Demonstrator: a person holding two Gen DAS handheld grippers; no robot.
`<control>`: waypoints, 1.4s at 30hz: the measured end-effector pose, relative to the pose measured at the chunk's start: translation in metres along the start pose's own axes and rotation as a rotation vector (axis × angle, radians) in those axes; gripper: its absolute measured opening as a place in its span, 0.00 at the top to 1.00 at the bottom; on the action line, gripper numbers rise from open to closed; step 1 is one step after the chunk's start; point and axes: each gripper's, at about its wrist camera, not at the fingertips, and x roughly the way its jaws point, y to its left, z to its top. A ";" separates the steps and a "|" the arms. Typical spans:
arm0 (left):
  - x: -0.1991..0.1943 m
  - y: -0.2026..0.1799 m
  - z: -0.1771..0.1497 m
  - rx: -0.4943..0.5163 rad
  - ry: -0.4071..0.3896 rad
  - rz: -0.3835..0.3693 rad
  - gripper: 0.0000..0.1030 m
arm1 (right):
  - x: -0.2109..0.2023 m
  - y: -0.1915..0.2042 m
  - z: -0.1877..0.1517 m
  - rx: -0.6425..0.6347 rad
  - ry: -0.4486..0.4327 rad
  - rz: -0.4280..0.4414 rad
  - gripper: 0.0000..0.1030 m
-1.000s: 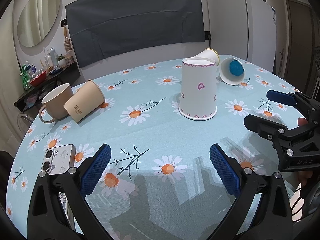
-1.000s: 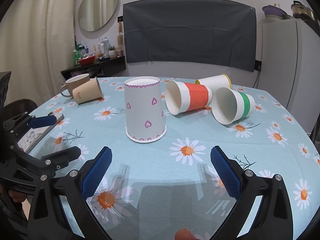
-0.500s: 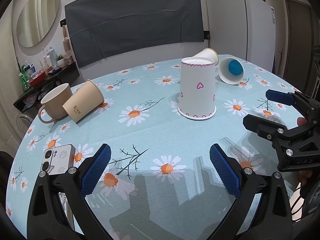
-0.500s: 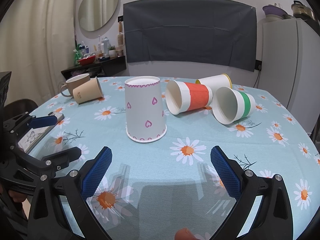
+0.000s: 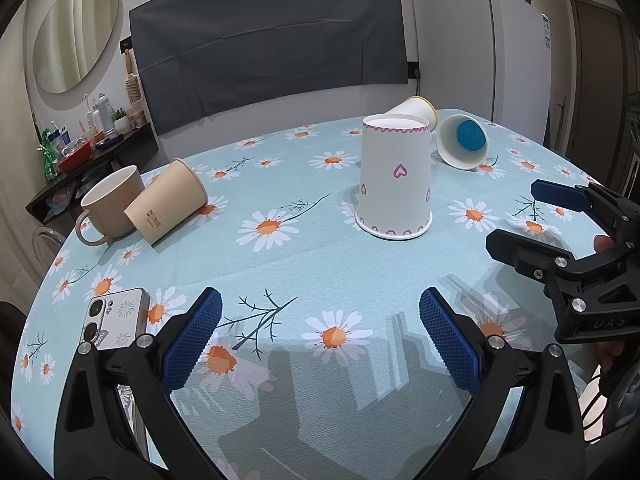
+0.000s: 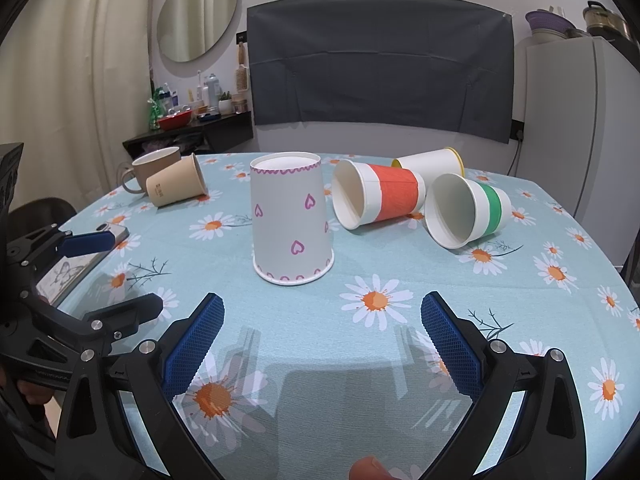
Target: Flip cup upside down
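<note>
Cup look: the white paper cup (image 5: 395,178) (image 6: 291,218) is showing pink hearts on its wall, a pink wavy line under the base and pink scallops round the rim.
Cup pointing: it is standing mouth down, base up, its long axis running vertical, rim lying flat on the cloth.
Cup place: it is sitting near the middle of the round table (image 5: 304,256) (image 6: 400,280), well in from every edge, apart from both grippers.
Left gripper (image 5: 320,334): it is hovering over the near edge, blue pads spread wide, gripping nothing.
Right gripper (image 6: 322,332): it is hovering over the near edge too, pads spread wide, gripping nothing.
Neighbours: a red-banded cup (image 6: 378,199) and a green-banded cup (image 6: 466,210) are lying on their sides toward the far right edge; a tan cup (image 5: 166,200) is leaning on a mug (image 5: 110,206) by the left edge.
</note>
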 end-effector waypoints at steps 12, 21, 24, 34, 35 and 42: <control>0.000 0.001 0.000 -0.007 0.004 -0.002 0.06 | 0.000 0.001 0.000 0.000 0.002 0.001 0.08; 0.000 0.003 0.000 -0.013 0.006 -0.002 0.06 | 0.000 0.000 0.000 0.000 0.002 0.001 0.08; -0.001 0.003 0.000 -0.012 0.005 -0.002 0.06 | 0.000 0.000 0.000 0.000 0.002 0.001 0.08; 0.000 0.004 0.000 -0.026 0.011 -0.005 0.06 | 0.000 0.001 -0.001 0.001 0.004 0.002 0.08; 0.000 0.005 0.000 -0.027 0.011 -0.005 0.06 | 0.000 0.001 -0.001 0.001 0.004 0.002 0.08; 0.000 0.005 0.000 -0.028 0.012 -0.004 0.06 | 0.001 0.001 -0.001 0.001 0.004 0.002 0.08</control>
